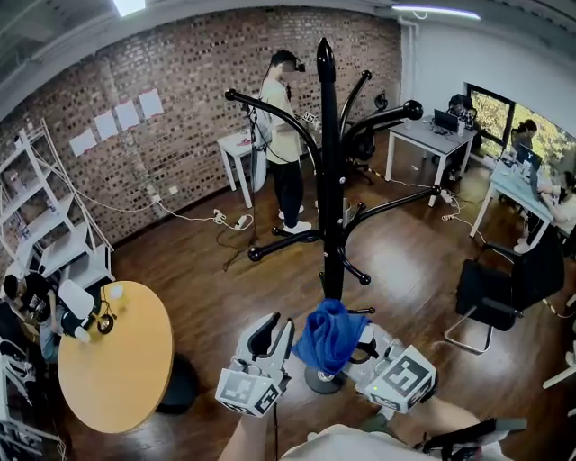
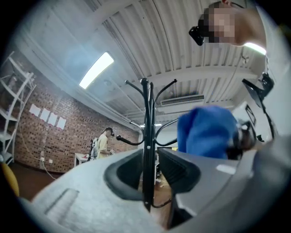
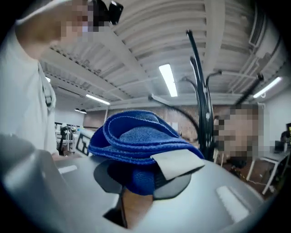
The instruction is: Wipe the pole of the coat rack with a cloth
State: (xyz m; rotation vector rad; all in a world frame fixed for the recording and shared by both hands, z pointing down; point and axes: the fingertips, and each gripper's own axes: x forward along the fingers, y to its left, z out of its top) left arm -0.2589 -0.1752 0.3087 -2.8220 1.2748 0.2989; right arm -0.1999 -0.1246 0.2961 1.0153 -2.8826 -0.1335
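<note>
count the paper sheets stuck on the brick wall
4, all on the brick wall, in a row climbing rightward: lowest sheet, second sheet, third sheet, highest sheet. The coat rack may hide others further right.

Open-plan office/lab: brick wall (image 1: 180, 117), white desks (image 1: 423, 135) with computers (image 1: 446, 120), office chair (image 1: 490, 297), metal shelving (image 1: 45, 207), wood floor (image 1: 234, 297), strip lights (image 1: 435, 11).

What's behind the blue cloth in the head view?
The cloth covers a stretch of the pole; only the round base shows beneath it.
</note>
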